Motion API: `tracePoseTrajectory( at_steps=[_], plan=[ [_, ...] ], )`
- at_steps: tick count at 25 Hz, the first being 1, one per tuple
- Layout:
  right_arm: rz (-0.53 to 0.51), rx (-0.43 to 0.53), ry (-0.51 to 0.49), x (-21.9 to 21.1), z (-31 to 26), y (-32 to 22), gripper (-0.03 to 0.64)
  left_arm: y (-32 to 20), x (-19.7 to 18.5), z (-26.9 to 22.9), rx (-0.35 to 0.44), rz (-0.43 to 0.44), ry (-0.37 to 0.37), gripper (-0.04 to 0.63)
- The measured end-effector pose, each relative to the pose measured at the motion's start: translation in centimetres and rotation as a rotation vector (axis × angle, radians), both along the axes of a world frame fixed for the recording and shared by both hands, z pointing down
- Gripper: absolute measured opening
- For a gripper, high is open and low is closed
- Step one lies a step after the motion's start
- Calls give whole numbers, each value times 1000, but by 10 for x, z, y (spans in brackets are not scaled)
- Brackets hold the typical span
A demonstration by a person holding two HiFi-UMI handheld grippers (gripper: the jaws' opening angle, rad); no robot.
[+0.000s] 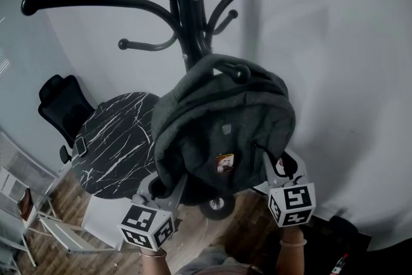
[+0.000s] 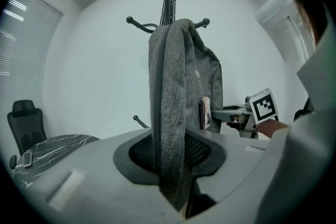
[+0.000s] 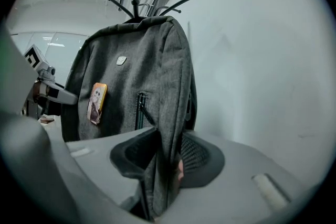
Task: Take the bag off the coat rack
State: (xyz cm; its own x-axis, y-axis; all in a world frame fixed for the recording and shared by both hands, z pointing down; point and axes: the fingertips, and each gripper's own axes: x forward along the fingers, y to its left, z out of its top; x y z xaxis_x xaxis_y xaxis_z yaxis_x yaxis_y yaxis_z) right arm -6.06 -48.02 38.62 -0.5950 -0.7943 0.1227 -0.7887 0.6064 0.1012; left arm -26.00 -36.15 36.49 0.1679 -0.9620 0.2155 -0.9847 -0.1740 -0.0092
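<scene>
Left claw (image 2: pixel 170 168) is clenched on one side edge of the grey bag (image 2: pixel 178 92). A fold of the cloth is pinched between its jaws at the bottom centre of the left gripper view. My right claw (image 3: pixel 164 168) grasps the bag's other side edge the same way, with cloth squeezed between its jaws.

In the head view I see both claws low in the frame, one at each bottom corner of the bag, with their marker cubes (image 1: pixel 148 227) nearest me. The bag hangs mid-frame with a small orange picture badge (image 1: pixel 224 161) on its front. Its top handle (image 1: pixel 212 62) is looped over a hook of the black coat rack (image 1: pixel 183 9), whose pole and curved arms fill the upper part of the frame.

Farther off at the left stand a round black marble-veined surface (image 1: pixel 119 138) and a black office chair (image 1: pixel 59 106), with a pale wall (image 1: pixel 347 74) behind.
</scene>
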Motion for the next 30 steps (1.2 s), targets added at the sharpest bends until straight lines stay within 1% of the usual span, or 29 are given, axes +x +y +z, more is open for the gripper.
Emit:
tracePoseTrajectory(
  at_steps=[1, 2, 7, 19, 30],
  plan=[
    [12, 8, 5, 1, 0, 1, 109, 0, 0, 0, 4, -1, -9, 113],
    [21, 17, 10, 1, 0, 2, 96, 0, 0, -1, 9, -2, -18, 106],
    [49, 56, 26, 1, -3, 8, 71, 2, 2, -4, 36, -4, -51, 94],
    [81, 90, 26, 10, -15, 29, 48, 12, 10, -12, 55, -11, -60, 86],
    [89, 116, 14, 21, -30, 46, 46, 24, 21, -28, 91, 1, -76, 84]
  ],
)
